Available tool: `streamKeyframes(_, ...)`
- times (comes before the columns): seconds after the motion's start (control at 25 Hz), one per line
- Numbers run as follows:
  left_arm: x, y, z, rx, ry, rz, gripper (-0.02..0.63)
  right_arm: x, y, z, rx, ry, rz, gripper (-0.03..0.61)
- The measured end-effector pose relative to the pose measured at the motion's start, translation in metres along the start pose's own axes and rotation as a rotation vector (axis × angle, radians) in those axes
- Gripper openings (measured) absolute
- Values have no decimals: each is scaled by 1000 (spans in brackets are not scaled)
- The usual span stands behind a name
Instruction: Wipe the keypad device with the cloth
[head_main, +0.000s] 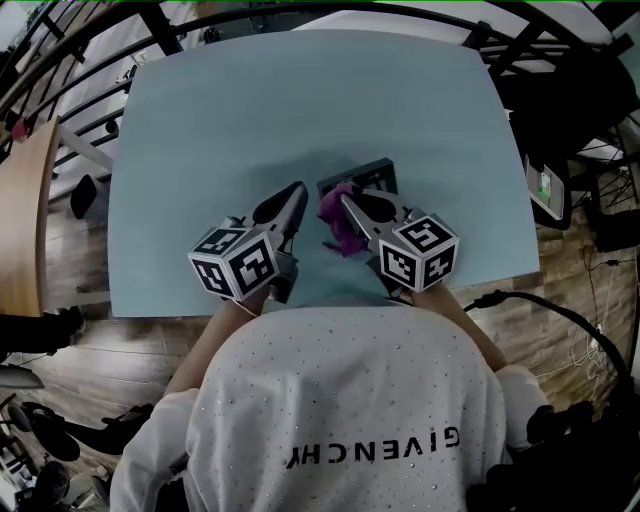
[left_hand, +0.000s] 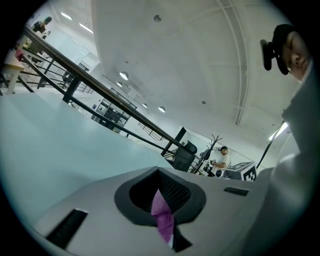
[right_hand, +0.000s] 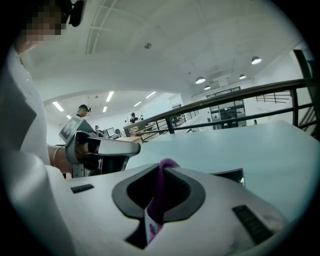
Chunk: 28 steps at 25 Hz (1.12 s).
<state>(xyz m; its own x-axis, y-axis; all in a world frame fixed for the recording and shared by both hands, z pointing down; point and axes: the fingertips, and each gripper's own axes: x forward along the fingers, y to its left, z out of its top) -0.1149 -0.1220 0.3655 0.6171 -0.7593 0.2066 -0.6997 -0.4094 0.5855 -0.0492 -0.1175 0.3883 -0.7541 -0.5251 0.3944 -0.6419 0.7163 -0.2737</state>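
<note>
Left hand-held gripper (head_main: 297, 194) and right hand-held gripper (head_main: 340, 202), both tight on crumpled purple cloth (head_main: 338, 233)

site: open-plan office-lab hall | evidence: high white ceiling (left_hand: 175, 50) with recessed lights (right_hand: 200, 80); black railing (right_hand: 225, 96); office chair (left_hand: 184, 156); person at a far desk (left_hand: 222, 158); pale work table (head_main: 300, 100); wood floor (head_main: 140, 335); loose cables (head_main: 590, 335)

- Left gripper (head_main: 296, 192) angles forward and inward, its 2 jaws closed on a purple strip of cloth (left_hand: 162, 217).
- Right gripper (head_main: 343, 203) angles inward too, jaws clamped on cloth.
- The tips sit near each other, apart.
</note>
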Motion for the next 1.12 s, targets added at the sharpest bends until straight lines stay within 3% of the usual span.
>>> streamKeyframes(0.16, 1, 8, -5, -11, 14, 4, -5, 15, -5, -12, 43, 59, -15, 18)
streamKeyframes(0.48, -3, 24, -5, -34, 10, 28, -5, 28, -6, -22, 34, 112, -11, 18)
streamKeyframes(1.12, 5, 33, -2, -52, 7, 13, -5, -6, -75, -15, 136, 50, -231, 18)
